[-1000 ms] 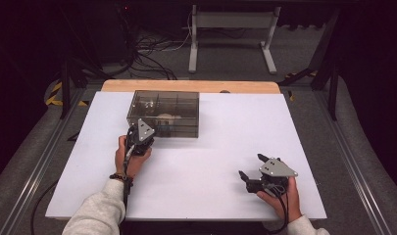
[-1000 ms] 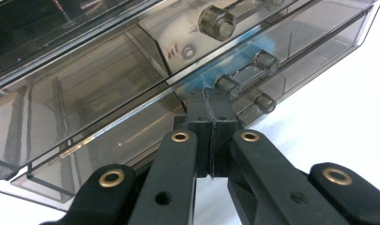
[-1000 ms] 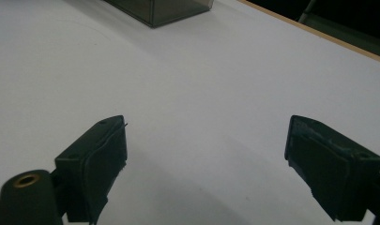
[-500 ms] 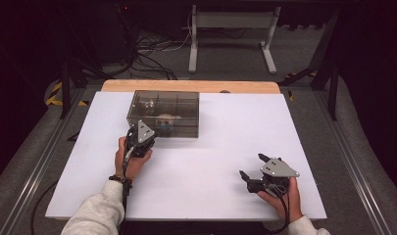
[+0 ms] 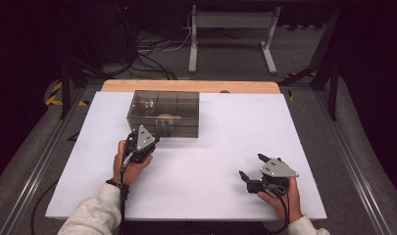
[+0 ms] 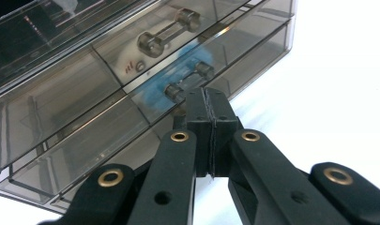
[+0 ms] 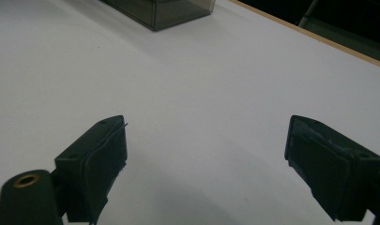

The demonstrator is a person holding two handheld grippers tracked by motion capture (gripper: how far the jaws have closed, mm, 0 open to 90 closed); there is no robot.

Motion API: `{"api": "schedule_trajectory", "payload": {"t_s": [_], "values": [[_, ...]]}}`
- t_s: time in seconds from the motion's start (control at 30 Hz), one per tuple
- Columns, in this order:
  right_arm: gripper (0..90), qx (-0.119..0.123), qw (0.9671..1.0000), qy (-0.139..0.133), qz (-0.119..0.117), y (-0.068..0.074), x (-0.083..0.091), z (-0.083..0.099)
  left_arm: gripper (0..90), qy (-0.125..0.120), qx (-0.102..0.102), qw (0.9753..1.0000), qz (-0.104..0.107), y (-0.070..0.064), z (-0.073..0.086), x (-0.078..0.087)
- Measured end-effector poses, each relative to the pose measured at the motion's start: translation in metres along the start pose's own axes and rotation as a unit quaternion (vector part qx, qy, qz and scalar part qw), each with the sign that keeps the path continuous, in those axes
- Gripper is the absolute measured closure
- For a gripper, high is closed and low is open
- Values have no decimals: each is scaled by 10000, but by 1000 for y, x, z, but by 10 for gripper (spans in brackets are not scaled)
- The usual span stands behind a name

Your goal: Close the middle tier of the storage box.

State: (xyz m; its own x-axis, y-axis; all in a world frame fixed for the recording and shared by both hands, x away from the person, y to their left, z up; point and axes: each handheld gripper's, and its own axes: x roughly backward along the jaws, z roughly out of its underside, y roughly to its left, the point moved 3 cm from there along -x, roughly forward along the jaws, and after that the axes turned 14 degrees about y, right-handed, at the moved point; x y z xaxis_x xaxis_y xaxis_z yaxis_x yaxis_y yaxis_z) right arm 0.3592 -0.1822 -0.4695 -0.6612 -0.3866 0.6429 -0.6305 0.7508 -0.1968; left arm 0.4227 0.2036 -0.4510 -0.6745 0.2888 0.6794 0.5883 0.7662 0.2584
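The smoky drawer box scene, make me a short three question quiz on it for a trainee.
1. True or false: the left hand-held gripper has its jaws pressed together just below the lower drawer handle of the drawer box.
2. Are the jaws of the right hand-held gripper A) spread apart with nothing between them, or B) clamped on a cloth?
3. Fill in: the stain-like patch behind the lower drawer's front is coloured ____.

Key: 1 true; 2 A; 3 blue.
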Motion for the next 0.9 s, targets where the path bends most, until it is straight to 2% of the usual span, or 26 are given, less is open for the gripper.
{"api": "schedule_trajectory", "payload": {"t_s": [0.2,0.33,0.5,0.73,0.8,0.9], "values": [[137,8,10000,9,-14,0,0,0,851,-32,-76,10000,21,-2,2,4],[137,-12,10000,2,-17,0,0,0,824,-111,-69,9999,107,-3,3,7],[137,10,10000,14,-15,0,0,0,722,-219,-98,9996,118,-7,3,10],[137,11,10000,13,-20,0,0,0,577,-438,-144,9989,21,-11,1,15],[137,9,10000,10,-18,0,0,0,538,-457,-132,9989,1,-12,1,15],[137,13,10000,7,-16,0,0,0,471,-540,-59,9985,77,-12,1,16]]}}
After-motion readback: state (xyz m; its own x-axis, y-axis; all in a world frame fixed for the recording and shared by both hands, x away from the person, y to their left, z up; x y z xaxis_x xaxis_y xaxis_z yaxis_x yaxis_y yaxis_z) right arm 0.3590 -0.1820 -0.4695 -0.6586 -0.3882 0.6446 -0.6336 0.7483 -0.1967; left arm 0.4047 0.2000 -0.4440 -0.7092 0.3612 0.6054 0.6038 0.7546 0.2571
